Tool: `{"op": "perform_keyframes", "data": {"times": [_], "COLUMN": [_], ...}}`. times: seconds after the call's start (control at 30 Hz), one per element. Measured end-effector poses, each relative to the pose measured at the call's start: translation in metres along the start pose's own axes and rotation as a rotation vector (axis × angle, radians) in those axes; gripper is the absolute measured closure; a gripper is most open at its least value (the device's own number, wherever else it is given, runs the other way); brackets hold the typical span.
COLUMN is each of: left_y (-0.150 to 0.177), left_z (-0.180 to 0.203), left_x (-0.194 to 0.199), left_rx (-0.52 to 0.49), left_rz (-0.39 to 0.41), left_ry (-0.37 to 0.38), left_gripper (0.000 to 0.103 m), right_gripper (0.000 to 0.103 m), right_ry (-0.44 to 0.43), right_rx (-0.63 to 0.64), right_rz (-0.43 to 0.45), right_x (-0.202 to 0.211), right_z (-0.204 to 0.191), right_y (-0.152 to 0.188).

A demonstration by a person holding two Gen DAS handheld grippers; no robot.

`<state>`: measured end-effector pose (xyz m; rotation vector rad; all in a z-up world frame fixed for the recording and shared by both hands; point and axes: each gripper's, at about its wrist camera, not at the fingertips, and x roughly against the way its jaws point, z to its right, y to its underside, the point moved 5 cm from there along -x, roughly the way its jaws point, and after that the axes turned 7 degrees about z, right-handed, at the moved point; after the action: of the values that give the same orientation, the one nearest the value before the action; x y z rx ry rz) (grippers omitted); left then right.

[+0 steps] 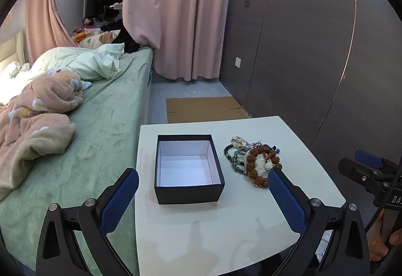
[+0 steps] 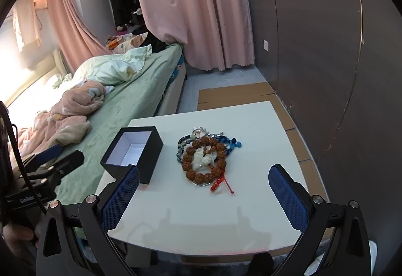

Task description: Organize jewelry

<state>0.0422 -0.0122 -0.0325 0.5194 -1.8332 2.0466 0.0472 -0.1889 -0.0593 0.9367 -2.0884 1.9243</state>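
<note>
Right wrist view: right gripper point(image 2: 204, 188) spread wide and empty, hovering before the jewelry pile point(image 2: 206, 157) on the white table point(image 2: 251, 213), beside the open box point(image 2: 133, 150).
Left gripper point(image 1: 203, 190) likewise agape, empty; beads look light, loose and tangle-prone — pinch the brown bracelet's point(image 2: 204, 163) rim.

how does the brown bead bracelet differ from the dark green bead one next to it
The brown bead bracelet has large, rough, reddish-brown beads; the dark green bead bracelet has smaller, smooth, glossy ones. The brown one lies on top of the pile, in full view as a ring, with a red cord tassel; the green one is partly covered and shows no tassel. Both rest on the white table, right of the open black box.
</note>
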Motion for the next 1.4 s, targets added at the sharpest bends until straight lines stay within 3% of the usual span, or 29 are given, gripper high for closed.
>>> {"op": "perform_keyframes", "data": {"times": [1.4], "left_y": [0.004], "left_z": [0.0024], "left_x": [-0.0033], "left_rx": [0.001], "left_rz": [0.008], "left_ry": [0.015], "left_gripper": [0.001], "right_gripper": [0.0], "right_ry": [-0.003], "right_rx": [0.007], "right_rz": [-0.004], "right_x": [-0.0012], "right_z": [0.0015], "right_y": [0.001]}}
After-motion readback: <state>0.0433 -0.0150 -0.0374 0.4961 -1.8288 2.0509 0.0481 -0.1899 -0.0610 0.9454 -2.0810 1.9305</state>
